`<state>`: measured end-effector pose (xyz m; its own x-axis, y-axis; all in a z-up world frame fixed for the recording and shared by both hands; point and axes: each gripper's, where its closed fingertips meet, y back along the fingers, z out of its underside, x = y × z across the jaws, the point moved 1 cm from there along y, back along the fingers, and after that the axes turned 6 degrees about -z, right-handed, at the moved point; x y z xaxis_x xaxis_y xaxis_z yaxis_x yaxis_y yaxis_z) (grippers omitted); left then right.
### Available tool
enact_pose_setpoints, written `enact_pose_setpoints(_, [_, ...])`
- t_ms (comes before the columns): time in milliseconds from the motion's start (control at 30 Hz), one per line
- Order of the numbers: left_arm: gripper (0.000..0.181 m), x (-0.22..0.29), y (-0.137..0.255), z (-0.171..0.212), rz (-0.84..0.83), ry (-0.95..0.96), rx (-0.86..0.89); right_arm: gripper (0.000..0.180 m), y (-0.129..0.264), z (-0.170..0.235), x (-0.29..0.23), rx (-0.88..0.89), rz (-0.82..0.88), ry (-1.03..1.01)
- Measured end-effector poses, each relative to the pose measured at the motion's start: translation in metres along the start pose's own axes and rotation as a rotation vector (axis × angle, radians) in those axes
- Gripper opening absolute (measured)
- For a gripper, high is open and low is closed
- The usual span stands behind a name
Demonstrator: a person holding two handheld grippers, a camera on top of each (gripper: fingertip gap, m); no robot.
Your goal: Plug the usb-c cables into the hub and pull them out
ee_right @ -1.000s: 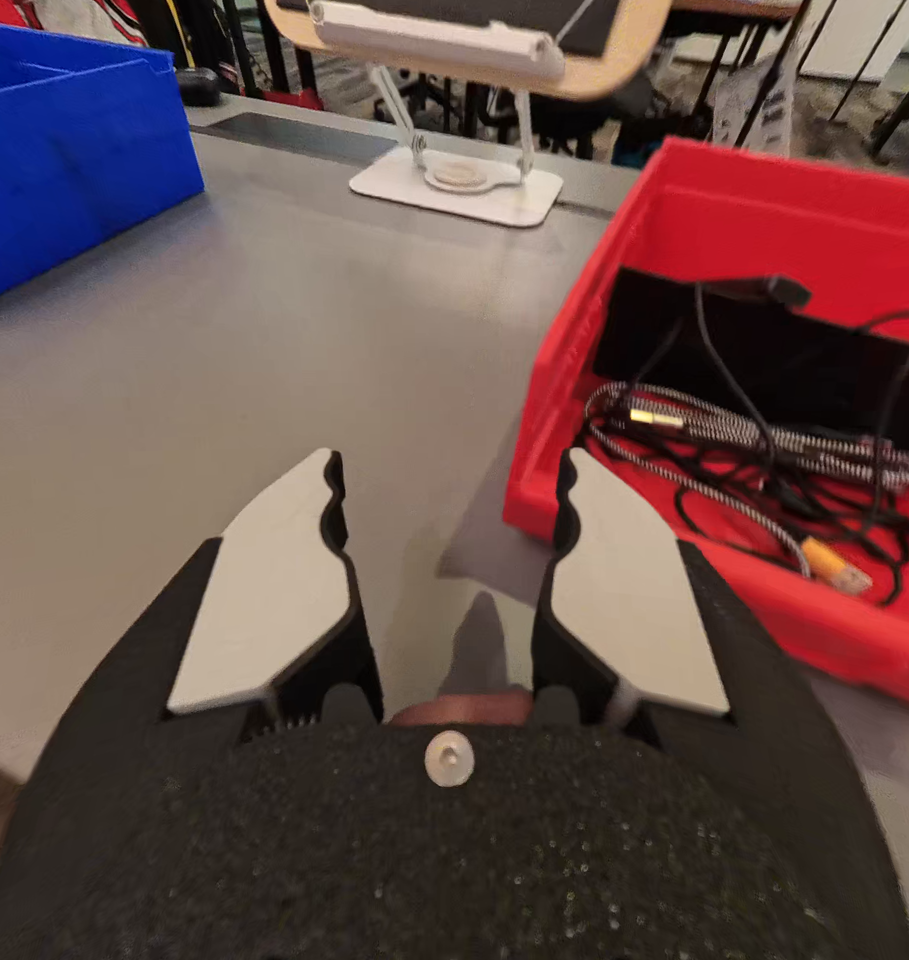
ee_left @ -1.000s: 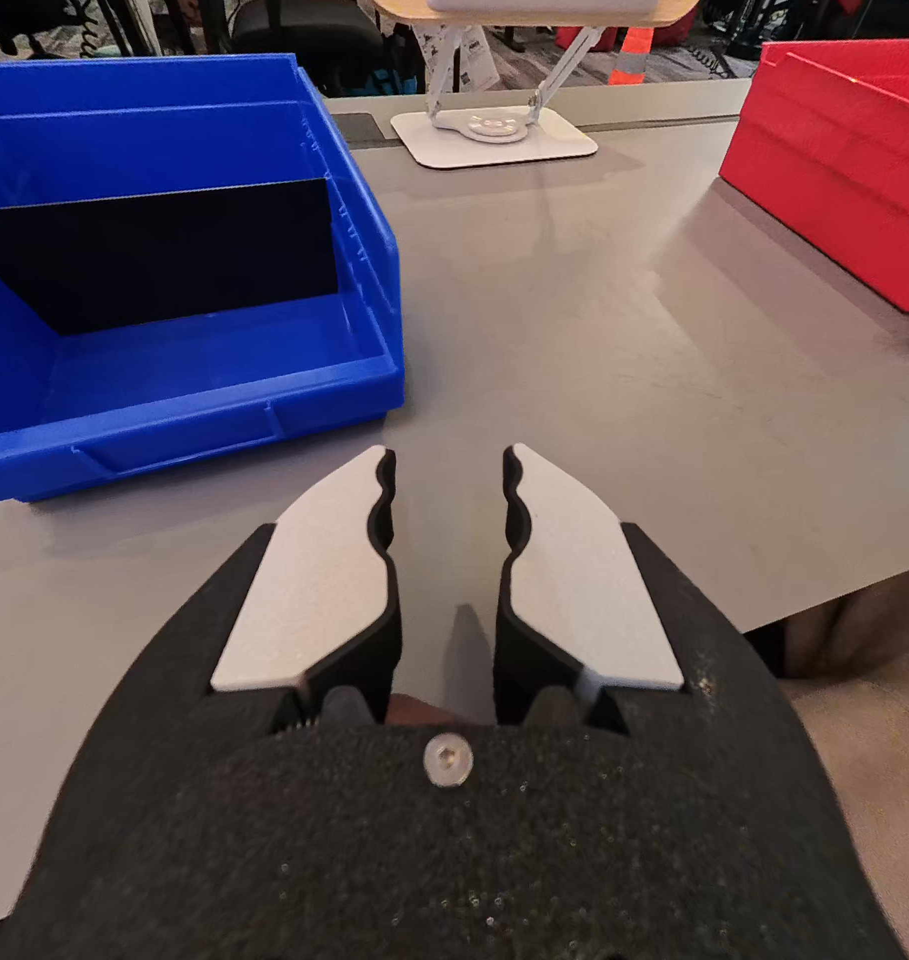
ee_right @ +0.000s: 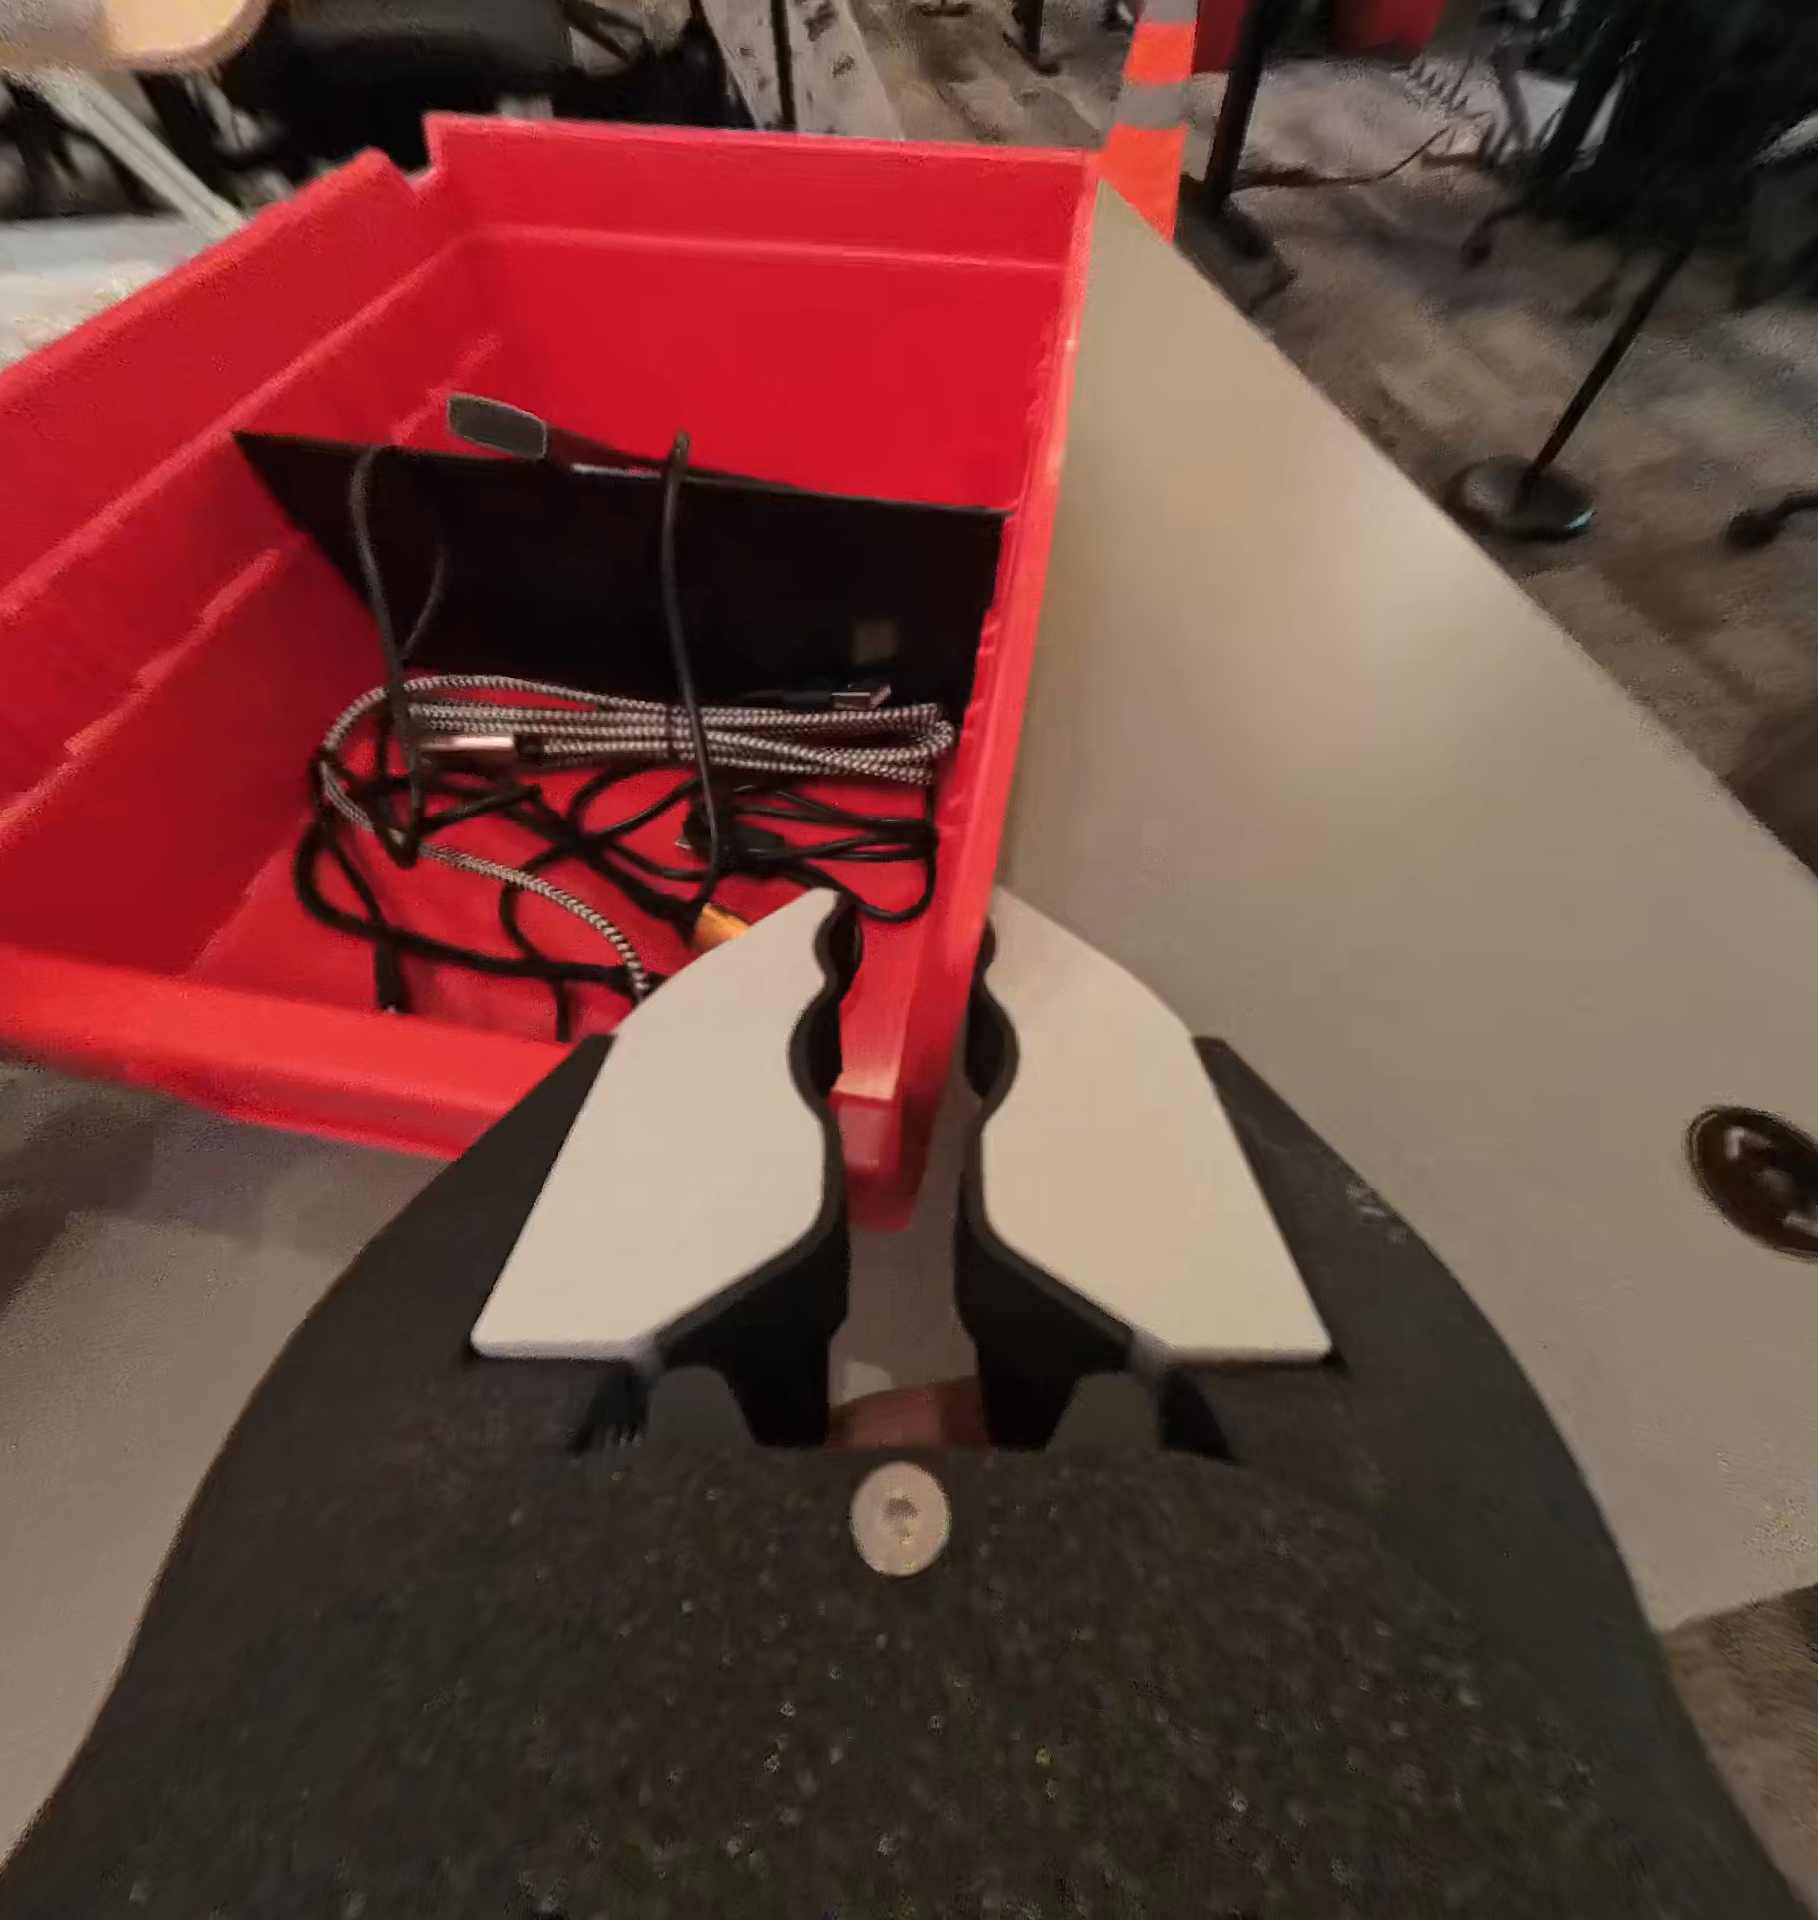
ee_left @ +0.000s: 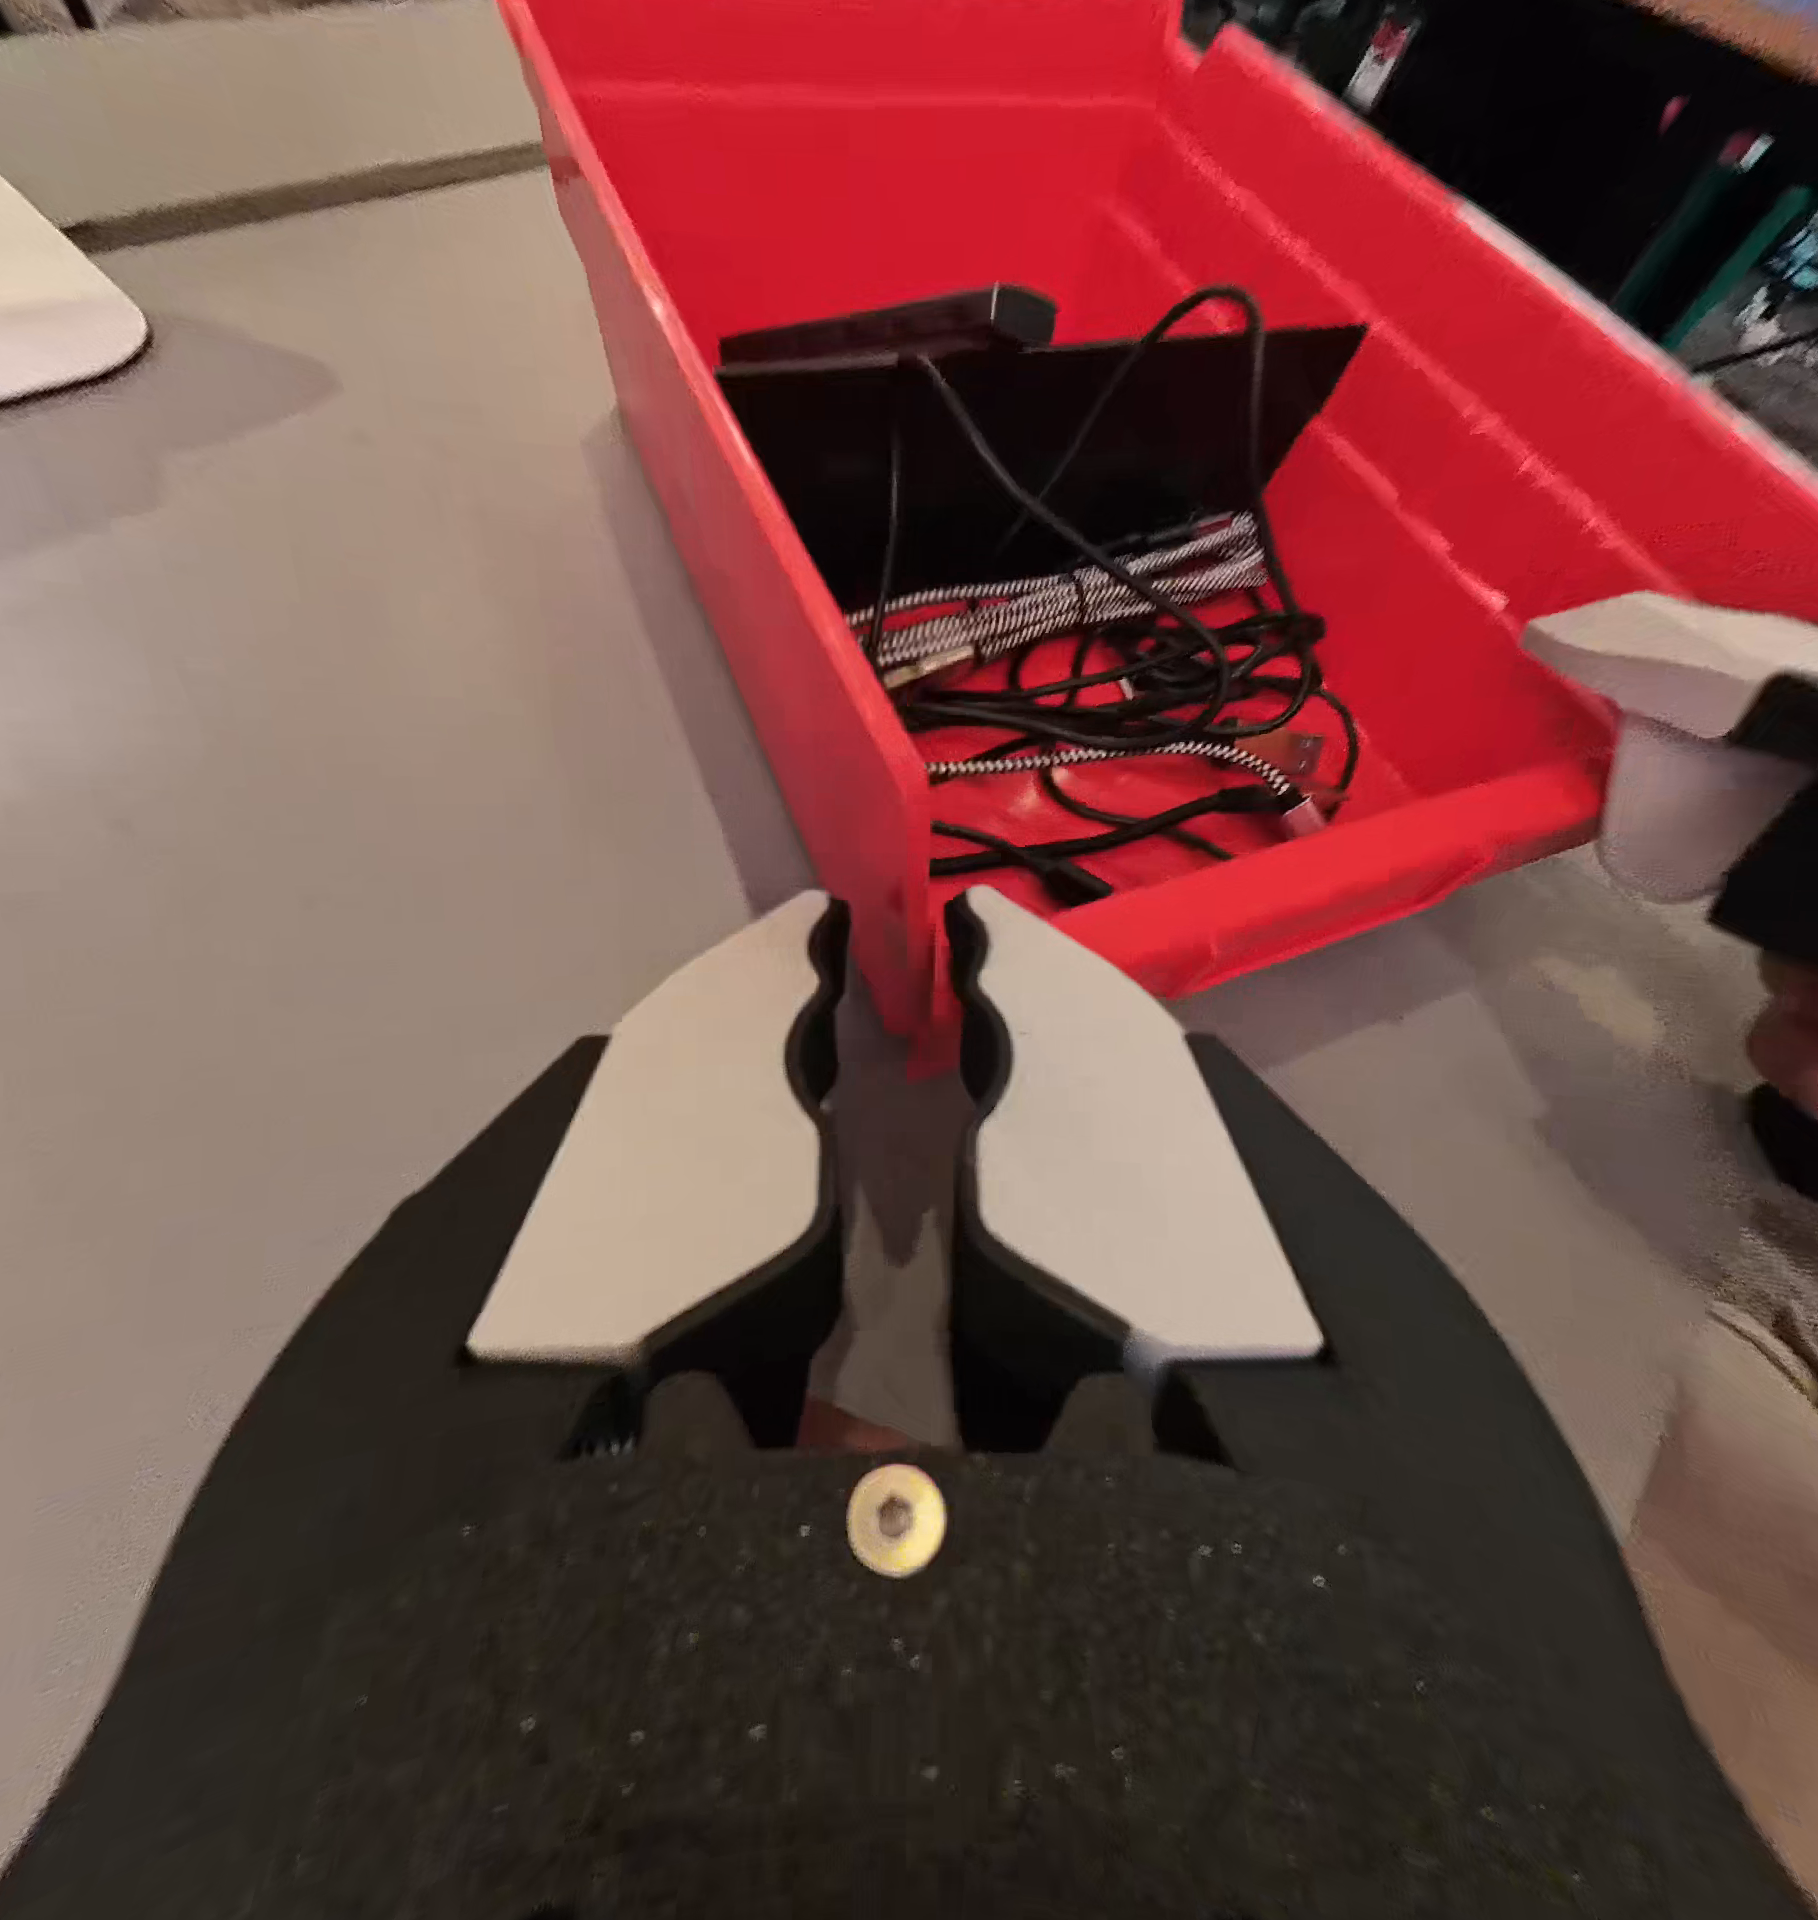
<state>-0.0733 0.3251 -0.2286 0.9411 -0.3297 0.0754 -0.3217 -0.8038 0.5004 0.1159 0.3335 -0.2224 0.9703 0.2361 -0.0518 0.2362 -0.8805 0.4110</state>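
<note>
The red bin [ee_left: 988, 166] stands on the grey table and holds a tangle of black and braided usb cables [ee_left: 1123, 707], a black divider and a black hub [ee_left: 884, 322] resting on the divider's top edge. My left gripper [ee_left: 894, 914] is shut on the bin's near left wall at the front corner. My right gripper [ee_right: 910, 914] is shut on the bin's [ee_right: 728, 291] right wall at its front corner. One of the right gripper's fingers [ee_left: 1694, 665] shows at the right edge of the left wrist view. The cables [ee_right: 624, 790] and hub [ee_right: 494, 421] lie untouched.
A white stand base [ee_left: 11, 301] sits at the far left on the grey table [ee_left: 313, 727]. The table's right edge [ee_right: 1507, 582] runs close beside the bin, with a round grommet [ee_right: 1774, 1181] near it. Chair legs and an orange cone [ee_right: 1159, 83] stand on the floor beyond. About 20 cm separates my left fingertips from my right.
Both grippers have moved from open table to the red bin. Each has narrowed its jaws around a front corner wall. The blue bin has left the left wrist view.
</note>
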Motion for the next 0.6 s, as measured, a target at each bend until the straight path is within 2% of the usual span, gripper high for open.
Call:
enact_pose_setpoints(33, [0.012,0.0,-0.005,0.002,-0.009,-0.01,-0.013,0.017,0.0,0.0,0.0,0.008,-0.002,-0.01])
enact_pose_setpoints(100, [0.01,-0.004,-0.01,-0.002,-0.048,-0.011,-0.003,0.016,-0.001,0.0,-0.002,0.01,0.0,0.01])
enact_pose_setpoints(167, [0.006,-0.012,-0.016,-0.007,-0.086,-0.005,-0.001,0.007,-0.001,-0.001,-0.001,0.019,0.014,0.019])
enact_pose_setpoints(300, [0.004,-0.02,-0.01,-0.011,-0.153,-0.04,0.054,0.006,0.004,-0.005,-0.013,0.011,0.039,0.055])
enact_pose_setpoints(467, [0.004,-0.065,0.034,-0.001,-0.228,-0.052,0.128,0.005,0.014,-0.033,-0.075,0.123,-0.006,0.217])
enact_pose_setpoints(600, [0.004,-0.116,0.089,0.021,-0.366,-0.055,0.132,0.005,0.004,-0.032,-0.145,0.131,-0.13,0.267])
